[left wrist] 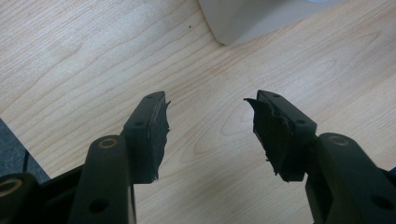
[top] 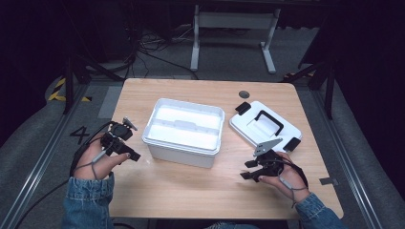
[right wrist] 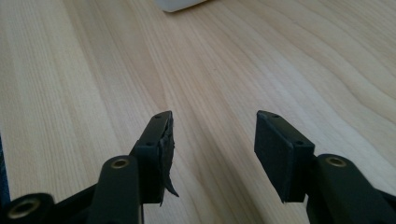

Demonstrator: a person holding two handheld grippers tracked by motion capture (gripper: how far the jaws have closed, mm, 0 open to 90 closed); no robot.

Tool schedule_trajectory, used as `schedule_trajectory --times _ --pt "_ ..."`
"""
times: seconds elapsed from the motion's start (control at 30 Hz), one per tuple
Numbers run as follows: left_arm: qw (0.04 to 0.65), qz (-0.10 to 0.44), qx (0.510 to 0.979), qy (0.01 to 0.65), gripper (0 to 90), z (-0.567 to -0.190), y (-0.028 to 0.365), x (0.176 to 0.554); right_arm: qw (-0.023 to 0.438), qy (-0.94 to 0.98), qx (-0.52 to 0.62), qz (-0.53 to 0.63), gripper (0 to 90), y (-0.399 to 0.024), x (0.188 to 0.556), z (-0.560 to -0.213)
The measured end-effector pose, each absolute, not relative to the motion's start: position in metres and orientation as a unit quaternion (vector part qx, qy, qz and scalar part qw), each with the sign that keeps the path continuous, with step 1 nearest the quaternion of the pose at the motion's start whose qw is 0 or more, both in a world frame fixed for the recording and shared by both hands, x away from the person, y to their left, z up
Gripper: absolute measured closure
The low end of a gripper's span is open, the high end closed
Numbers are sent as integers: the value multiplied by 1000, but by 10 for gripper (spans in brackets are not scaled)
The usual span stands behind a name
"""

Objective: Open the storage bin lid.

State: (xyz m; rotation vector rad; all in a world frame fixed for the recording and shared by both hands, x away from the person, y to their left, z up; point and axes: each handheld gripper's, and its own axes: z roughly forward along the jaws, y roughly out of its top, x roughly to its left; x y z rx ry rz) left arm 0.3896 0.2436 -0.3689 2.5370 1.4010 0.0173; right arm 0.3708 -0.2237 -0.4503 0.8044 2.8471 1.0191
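- A white open box (top: 184, 131) stands in the middle of the wooden table (top: 191, 191); its white lid (top: 264, 125), with a black handle and black clips, lies flat just to its right, apart from it.
- The left hand-held gripper (top: 134, 155) sits left of the box, jaws spread with nothing between them — in the left gripper view (left wrist: 208, 126) a corner of the box (left wrist: 261, 18) shows ahead, cut off by the top edge.
- The right hand-held gripper (top: 248, 169) sits near the lid's front edge, jaws likewise apart and empty (right wrist: 212, 140).
- On the floor at left, a dark "4" (top: 79, 134) is painted.
- Beyond the table, cables (top: 143, 52) and a white frame (top: 234, 28) stand in dim light — details unclear.
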Motion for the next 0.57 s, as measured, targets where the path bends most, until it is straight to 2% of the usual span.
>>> schedule_trajectory --times 0.57 --pt "122 6 869 479 452 -370 242 390 33 911 219 349 474 -207 365 -468"
